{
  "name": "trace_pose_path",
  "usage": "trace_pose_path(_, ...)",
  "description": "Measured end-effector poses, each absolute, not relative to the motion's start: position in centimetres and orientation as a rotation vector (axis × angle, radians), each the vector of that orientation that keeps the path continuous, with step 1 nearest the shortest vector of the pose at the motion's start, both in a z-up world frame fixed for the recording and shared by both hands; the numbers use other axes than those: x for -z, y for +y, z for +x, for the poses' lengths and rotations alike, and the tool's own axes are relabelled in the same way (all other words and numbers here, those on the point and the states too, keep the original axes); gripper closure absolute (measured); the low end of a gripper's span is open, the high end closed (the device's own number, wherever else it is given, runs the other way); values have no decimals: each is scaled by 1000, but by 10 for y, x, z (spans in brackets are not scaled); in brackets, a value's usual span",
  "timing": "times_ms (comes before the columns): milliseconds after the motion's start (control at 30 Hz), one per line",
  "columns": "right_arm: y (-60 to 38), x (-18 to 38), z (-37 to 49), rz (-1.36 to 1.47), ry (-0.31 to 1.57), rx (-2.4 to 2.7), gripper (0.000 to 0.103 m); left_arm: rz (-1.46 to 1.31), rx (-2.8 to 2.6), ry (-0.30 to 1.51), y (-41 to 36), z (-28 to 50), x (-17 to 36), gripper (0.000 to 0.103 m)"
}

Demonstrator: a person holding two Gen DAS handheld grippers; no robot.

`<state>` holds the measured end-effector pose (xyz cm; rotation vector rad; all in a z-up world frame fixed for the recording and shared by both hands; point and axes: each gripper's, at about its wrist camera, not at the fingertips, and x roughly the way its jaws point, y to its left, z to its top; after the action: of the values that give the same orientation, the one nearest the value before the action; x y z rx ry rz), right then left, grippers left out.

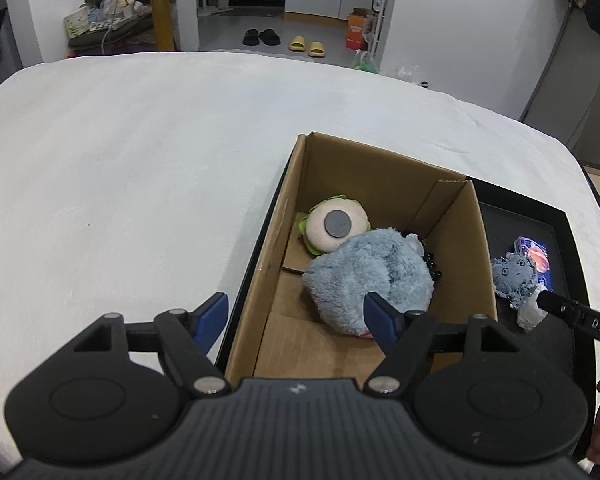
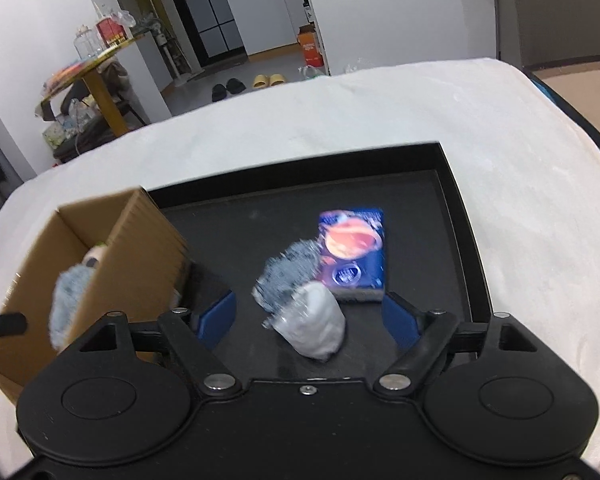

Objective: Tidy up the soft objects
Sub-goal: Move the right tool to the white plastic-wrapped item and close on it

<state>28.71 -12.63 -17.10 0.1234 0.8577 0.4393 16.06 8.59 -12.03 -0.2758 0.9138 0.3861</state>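
Nearest the right gripper (image 2: 310,316), whose jaws stand released around a white wrapped bundle (image 2: 316,326) on the black tray (image 2: 466,240), a small grey-blue plush (image 2: 286,276) touches that bundle and could get pinched along with it. One blue packet (image 2: 354,254) lies just behind. Released too, the left gripper (image 1: 296,320) hangs over the cardboard box (image 1: 268,248), which holds two toys: one fluffy blue plush (image 1: 364,276) and one burger plush (image 1: 332,228).

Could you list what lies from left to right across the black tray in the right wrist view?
Cardboard box → grey fluffy toy → blue printed packet → the black tray far wall. The white wrapped bundle overlaps the toy, so I leave it out.
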Motion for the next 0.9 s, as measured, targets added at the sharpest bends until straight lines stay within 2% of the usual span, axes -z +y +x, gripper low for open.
trace_pose_path(233,-129,190,292,158,844,-449,35,-270,-424,900,85,158,124,30)
trace_pose_path(300,-126,197,294,159,856,-460,54,-270,-432,899,86,157,125,30)
trace_pose_path(333,-126,199,294,152,867,-459,69,-272,-440,899,87,156,125,30)
trace_pose_path(900,-158,170,263,189,879,-410,71,-294,-401,900,78,149,127,30)
